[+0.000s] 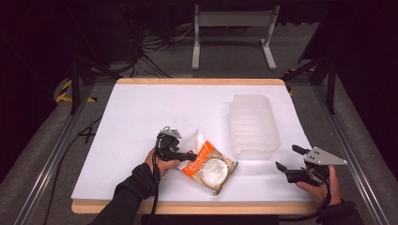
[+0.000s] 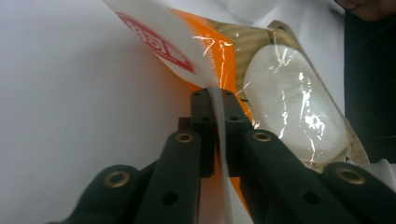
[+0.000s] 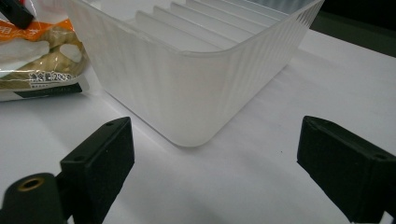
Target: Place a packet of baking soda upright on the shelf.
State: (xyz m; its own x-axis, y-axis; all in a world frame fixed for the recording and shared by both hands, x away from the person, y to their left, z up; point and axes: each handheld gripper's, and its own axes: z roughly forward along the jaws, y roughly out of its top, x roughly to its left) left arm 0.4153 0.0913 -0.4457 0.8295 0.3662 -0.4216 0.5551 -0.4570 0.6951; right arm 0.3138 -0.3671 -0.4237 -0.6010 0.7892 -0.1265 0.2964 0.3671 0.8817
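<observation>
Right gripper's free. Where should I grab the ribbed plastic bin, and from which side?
Probably the near short wall's rim, from above. The bin stands upright and open-topped, its near corner facing the open right gripper. The rounded ribbed walls look too wide to span; one jaw inside, one outside should hold the thin wall.

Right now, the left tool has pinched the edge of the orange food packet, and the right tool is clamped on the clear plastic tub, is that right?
Not quite. The right tool is open and holds nothing: the right gripper view shows its fingers spread wide, short of the clear plastic tub. The left tool has indeed pinched the edge of the orange food packet.
</observation>
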